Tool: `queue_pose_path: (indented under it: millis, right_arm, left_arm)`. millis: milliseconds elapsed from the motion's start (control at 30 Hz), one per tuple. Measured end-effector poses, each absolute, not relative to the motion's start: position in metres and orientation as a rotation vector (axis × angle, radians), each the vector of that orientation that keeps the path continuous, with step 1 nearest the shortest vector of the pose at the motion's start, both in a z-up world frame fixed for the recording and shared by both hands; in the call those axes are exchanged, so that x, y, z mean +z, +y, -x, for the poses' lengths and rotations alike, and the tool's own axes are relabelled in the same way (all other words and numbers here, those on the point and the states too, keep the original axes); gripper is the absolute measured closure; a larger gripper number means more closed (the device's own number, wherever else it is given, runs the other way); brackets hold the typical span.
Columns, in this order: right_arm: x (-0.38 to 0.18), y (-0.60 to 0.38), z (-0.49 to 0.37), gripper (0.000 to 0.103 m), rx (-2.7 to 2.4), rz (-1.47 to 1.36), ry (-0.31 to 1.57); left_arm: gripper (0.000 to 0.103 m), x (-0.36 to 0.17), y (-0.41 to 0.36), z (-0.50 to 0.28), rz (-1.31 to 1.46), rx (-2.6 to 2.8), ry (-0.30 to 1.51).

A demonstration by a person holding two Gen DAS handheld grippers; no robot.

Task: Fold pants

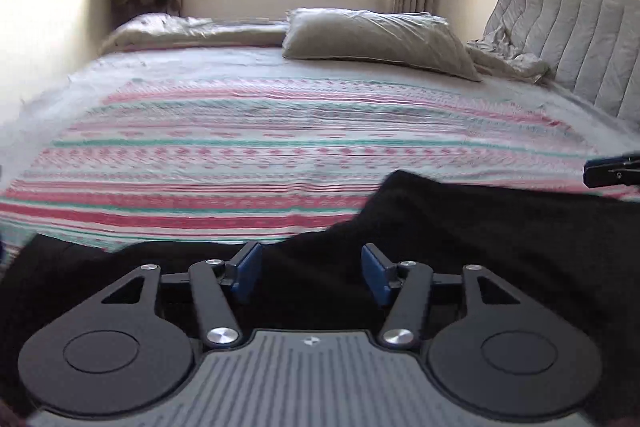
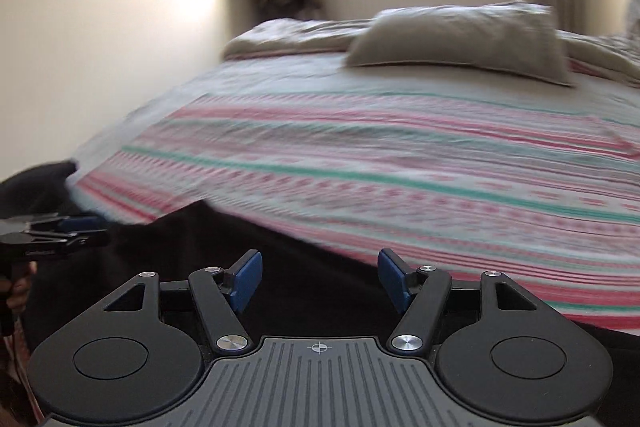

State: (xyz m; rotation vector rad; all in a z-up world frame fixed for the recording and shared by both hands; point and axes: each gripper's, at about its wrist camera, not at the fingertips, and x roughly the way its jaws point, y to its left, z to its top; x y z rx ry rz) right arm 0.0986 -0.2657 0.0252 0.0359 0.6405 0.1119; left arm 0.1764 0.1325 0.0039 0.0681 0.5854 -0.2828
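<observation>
Left claw (image 1: 311, 269) hangs spread over black pants (image 1: 460, 227) at the near edge of a bed (image 1: 280, 147), its blue pads (image 1: 249, 269) apart with dark cloth showing below and between them, nothing pinched. From the left wrist view, the pants lie heaped along the near side of the striped bedspread, the bulk rising to the right, where the tip of the right claw (image 1: 612, 173) shows at the frame's edge. By the look of it, the fold has not yet begun: the garment is bunched, not laid flat, and the step in hand is finding an edge or waistband to take. Far off sit a grey pillow (image 1: 380, 39), a rumpled duvet (image 1: 192, 31) and a padded headboard (image 1: 576, 43) at right, all well apart from the work.

From the right wrist view, blurred with motion, the right claw (image 2: 320, 279) is likewise spread, holding nothing, over the same black pants (image 2: 280, 267) where they meet the bedspread's near left corner. The left claw (image 2: 72, 227) appears at far left, side on, near the bed's left edge, beyond which the cloth seems to hang off. The next move calls for each claw to close on a separate edge and draw the pants out flat; the broad striped middle of the bed offers open room, while the left edge and wall (image 2: 120, 47) limit any sweep that way.
</observation>
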Motion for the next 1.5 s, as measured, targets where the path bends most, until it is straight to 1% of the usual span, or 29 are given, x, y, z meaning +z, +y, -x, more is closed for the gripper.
queue_pose_path:
  millis: [67, 167, 233, 300, 367, 533, 633, 700, 767, 867, 967, 1067, 1100, 1267, 1333, 1400, 1500]
  right_arm:
    - [0.013, -0.241, -0.11, 0.038, 0.149, -0.012, 0.647]
    - [-0.009, -0.204, -0.127, 0.039, 0.199, 0.04, 0.687]
    - [-0.026, -0.182, -0.133, 0.039, 0.245, 0.097, 0.707]
    - [-0.043, -0.172, -0.141, 0.04, 0.213, 0.156, 0.773]
    - [-0.051, -0.178, -0.142, 0.04, 0.193, 0.17, 0.771]
    - [-0.039, -0.231, -0.135, 0.04, -0.001, 0.088, 0.774]
    - [-0.029, -0.248, -0.118, 0.038, -0.066, 0.057, 0.773]
    - [-0.02, -0.249, -0.103, 0.037, -0.05, 0.034, 0.763]
    - [-0.014, -0.245, -0.093, 0.036, -0.02, 0.043, 0.773]
    - [-0.016, -0.233, -0.075, 0.036, 0.01, 0.104, 0.82]
    - [-0.028, -0.238, -0.06, 0.035, 0.005, 0.123, 0.871]
    - [-0.033, -0.265, -0.034, 0.032, -0.016, 0.089, 0.872]
    - [-0.032, -0.273, -0.027, 0.032, -0.022, 0.071, 0.872]
    - [-0.026, -0.319, 0.01, 0.032, -0.14, 0.028, 0.875]
    - [-0.024, -0.334, 0.022, 0.032, -0.205, 0.019, 0.875]
    - [-0.02, -0.347, 0.034, 0.032, -0.257, -0.002, 0.876]
    - [-0.011, -0.369, 0.05, 0.031, -0.383, -0.03, 0.862]
  left_arm:
    - [0.044, -0.003, 0.141, -0.179, -0.085, -0.244, 0.602]
    - [0.043, -0.019, 0.156, -0.186, -0.102, -0.184, 0.685]
    - [0.042, -0.024, 0.172, -0.179, -0.093, -0.187, 0.685]
    - [0.042, -0.022, 0.186, -0.169, -0.113, -0.182, 0.678]
    - [0.042, -0.023, 0.199, -0.158, -0.134, -0.183, 0.669]
    - [0.043, -0.01, 0.214, -0.139, -0.084, -0.171, 0.667]
    - [0.043, 0.002, 0.199, -0.134, -0.061, -0.198, 0.656]
    - [0.039, 0.01, 0.179, -0.131, -0.034, -0.256, 0.648]
    - [0.038, 0.014, 0.152, -0.129, -0.033, -0.34, 0.655]
    - [0.037, 0.009, 0.112, -0.123, -0.093, -0.436, 0.675]
    - [0.036, -0.009, 0.086, -0.119, -0.151, -0.496, 0.754]
    - [0.029, -0.018, 0.073, -0.108, -0.226, -0.492, 0.742]
    - [0.029, -0.016, 0.072, -0.107, -0.234, -0.492, 0.748]
    - [0.028, -0.009, 0.07, -0.111, -0.151, -0.475, 0.786]
    - [0.025, -0.008, 0.069, -0.109, -0.111, -0.478, 0.782]
    - [0.019, -0.005, 0.065, -0.109, -0.081, -0.487, 0.768]
    - [0.017, 0.001, 0.057, -0.104, -0.066, -0.504, 0.737]
